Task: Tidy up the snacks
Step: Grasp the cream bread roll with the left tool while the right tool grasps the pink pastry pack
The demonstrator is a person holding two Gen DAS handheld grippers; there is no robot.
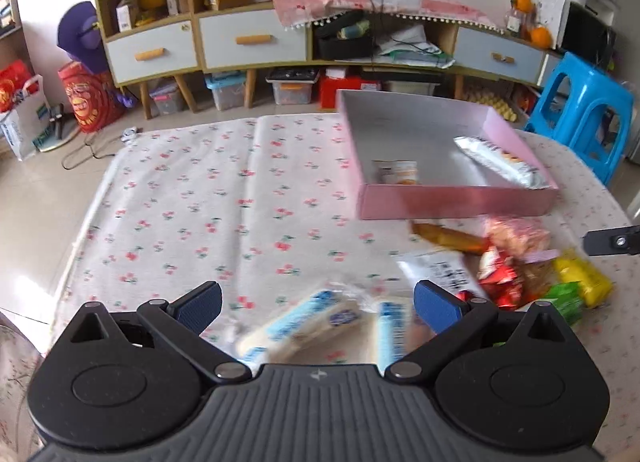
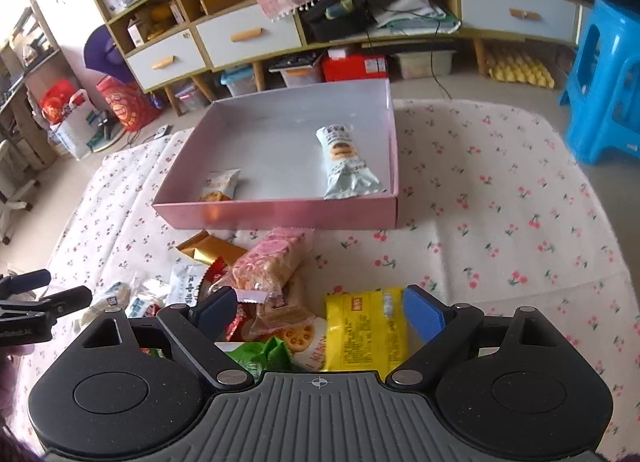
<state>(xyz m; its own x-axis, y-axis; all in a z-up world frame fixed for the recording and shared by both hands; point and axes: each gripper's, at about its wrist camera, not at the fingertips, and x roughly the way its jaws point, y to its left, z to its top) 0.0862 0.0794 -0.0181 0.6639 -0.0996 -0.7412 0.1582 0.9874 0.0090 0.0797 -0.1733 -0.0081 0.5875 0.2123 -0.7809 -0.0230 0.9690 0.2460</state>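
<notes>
While the table (image 2: 500, 201) has bare cloth right and left, the box (image 2: 280, 213) sits just beyond the snacks (image 2: 272, 262) — a careless lift could clip its near wall. Both grippers, left (image 1: 318, 308) and right (image 2: 320, 312), have fingers wide, holding nothing — crowded packets invite grabbing two, or the grippers colliding.

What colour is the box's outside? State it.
Pink; the box shows best in the right wrist view.
</notes>
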